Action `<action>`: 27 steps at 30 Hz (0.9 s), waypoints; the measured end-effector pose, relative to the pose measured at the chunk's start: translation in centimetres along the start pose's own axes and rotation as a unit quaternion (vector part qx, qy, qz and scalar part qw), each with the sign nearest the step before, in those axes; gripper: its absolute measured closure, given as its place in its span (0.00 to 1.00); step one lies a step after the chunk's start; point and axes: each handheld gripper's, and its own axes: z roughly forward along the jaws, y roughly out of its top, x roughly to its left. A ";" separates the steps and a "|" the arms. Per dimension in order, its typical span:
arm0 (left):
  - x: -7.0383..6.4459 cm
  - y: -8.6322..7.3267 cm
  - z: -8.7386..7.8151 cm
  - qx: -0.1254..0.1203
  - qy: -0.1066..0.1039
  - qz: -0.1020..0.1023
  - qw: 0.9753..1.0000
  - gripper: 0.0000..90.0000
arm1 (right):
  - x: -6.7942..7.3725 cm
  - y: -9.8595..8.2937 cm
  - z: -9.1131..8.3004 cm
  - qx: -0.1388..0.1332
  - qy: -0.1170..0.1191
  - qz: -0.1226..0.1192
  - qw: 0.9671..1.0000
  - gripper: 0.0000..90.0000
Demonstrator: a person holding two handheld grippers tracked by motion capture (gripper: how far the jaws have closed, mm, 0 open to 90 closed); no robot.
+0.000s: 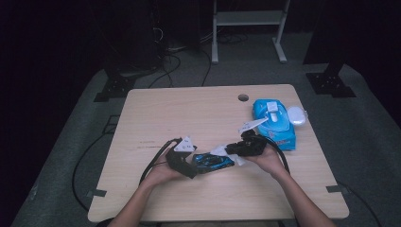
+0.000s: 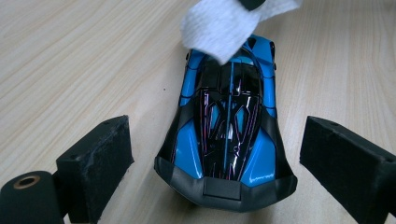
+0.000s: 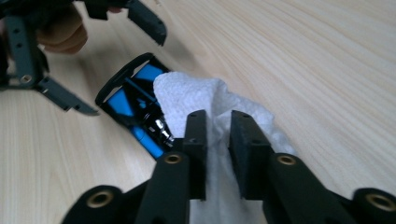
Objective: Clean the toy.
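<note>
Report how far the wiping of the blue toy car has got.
Done: a white wipe is out of the blue wipe pack and clamped in the right gripper.
In hand: the wipe lies on one end of the toy car, which sits between the open jaws of the left gripper, untouched by them.
Left: most of the car's body is not under the wipe; whether it is clean is unclear.

no readable text, not even on the blue wipes pack (image 1: pixel 275 124)
</note>
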 end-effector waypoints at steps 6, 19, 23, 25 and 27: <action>0.2 -0.2 0.1 0.012 -0.005 -0.001 1.000 0.10 | -1.0 -0.7 1.1 0.004 -0.008 0.025 1.000 0.72; 0.2 -0.7 1.2 0.052 -0.018 -0.006 0.998 0.17 | -1.7 -2.7 1.3 -0.022 -0.026 0.060 0.998 0.79; 0.1 -0.9 1.5 0.065 -0.020 0.000 0.998 0.24 | -1.9 -2.8 1.2 -0.021 -0.025 0.058 0.998 0.85; 0.0 -0.9 1.6 0.065 -0.018 0.002 0.998 0.25 | -2.1 -2.9 0.9 -0.023 -0.028 0.058 0.998 0.91; 0.0 -0.9 1.6 0.064 -0.017 0.001 0.998 0.26 | -2.1 -3.0 0.8 -0.021 -0.029 0.060 0.998 0.92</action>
